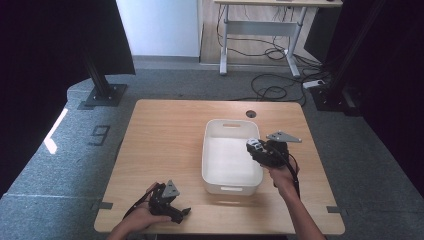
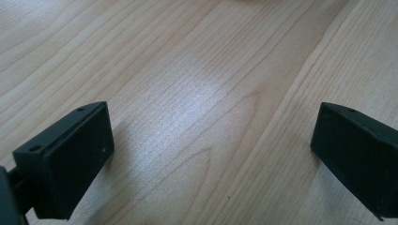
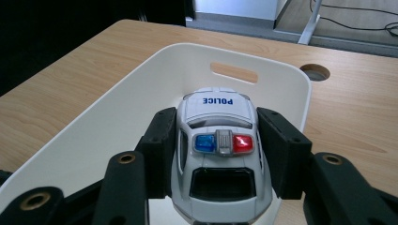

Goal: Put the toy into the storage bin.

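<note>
A white toy police car (image 3: 219, 150) with blue and red roof lights is clamped between the jaws of my right gripper (image 3: 218, 152). In the high view that right gripper (image 1: 256, 147) holds the car (image 1: 253, 145) above the right rim of a white plastic bin (image 1: 231, 187). The bin's inside (image 3: 117, 126) looks bare, with a handle slot at its far wall. My left gripper (image 1: 181, 213) rests low at the table's front left. Its jaws stand wide apart in the left gripper view (image 2: 211, 150), with bare wood between them.
The light wooden table (image 1: 165, 135) has a round cable hole (image 1: 251, 114) behind the bin. Beyond the table are a dark stand base (image 1: 105, 95), a desk frame (image 1: 260, 30) and loose cables on the grey floor.
</note>
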`<state>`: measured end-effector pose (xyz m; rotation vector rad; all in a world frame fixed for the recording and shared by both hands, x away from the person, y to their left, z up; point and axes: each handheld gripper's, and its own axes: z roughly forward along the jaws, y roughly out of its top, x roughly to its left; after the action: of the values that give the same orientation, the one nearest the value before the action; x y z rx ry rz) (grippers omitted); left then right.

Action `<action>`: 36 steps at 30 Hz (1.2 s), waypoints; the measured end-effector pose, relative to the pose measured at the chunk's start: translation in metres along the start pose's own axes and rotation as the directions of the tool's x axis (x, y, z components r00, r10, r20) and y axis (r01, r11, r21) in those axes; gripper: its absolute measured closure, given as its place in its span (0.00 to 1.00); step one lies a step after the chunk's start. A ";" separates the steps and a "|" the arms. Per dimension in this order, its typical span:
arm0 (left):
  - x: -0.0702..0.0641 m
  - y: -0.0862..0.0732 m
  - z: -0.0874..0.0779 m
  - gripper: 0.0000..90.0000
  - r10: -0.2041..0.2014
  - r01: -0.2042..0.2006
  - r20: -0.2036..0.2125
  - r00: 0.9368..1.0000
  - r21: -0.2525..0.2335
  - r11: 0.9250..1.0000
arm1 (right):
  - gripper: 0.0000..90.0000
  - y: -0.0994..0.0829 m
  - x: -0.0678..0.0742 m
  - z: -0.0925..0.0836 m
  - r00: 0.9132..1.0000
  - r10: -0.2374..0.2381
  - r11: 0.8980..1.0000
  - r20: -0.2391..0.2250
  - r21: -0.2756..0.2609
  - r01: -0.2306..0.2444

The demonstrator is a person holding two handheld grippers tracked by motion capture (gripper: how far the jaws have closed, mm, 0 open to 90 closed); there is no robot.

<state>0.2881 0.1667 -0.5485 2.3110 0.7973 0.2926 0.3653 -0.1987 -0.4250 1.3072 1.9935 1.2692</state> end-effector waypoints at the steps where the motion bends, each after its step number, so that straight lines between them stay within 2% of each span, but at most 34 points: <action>1: 0.000 0.000 0.000 0.00 0.002 -0.002 0.000 1.000 0.001 1.000 | 0.56 0.000 0.001 0.001 1.000 -0.001 1.000 -0.002 -0.002 0.001; 20: 0.000 0.000 0.000 0.00 0.001 -0.001 0.000 1.000 0.000 1.000 | 0.56 0.002 0.019 0.019 0.999 -0.043 0.999 -0.031 0.027 0.044; 36: 0.000 0.000 0.000 0.00 0.000 0.000 0.000 1.000 0.000 1.000 | 0.56 0.007 0.030 0.026 0.998 -0.051 0.998 -0.045 0.035 0.052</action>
<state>0.2881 0.1667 -0.5485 2.3113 0.7974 0.2930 0.3744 -0.1601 -0.4275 1.2461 2.0758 1.2539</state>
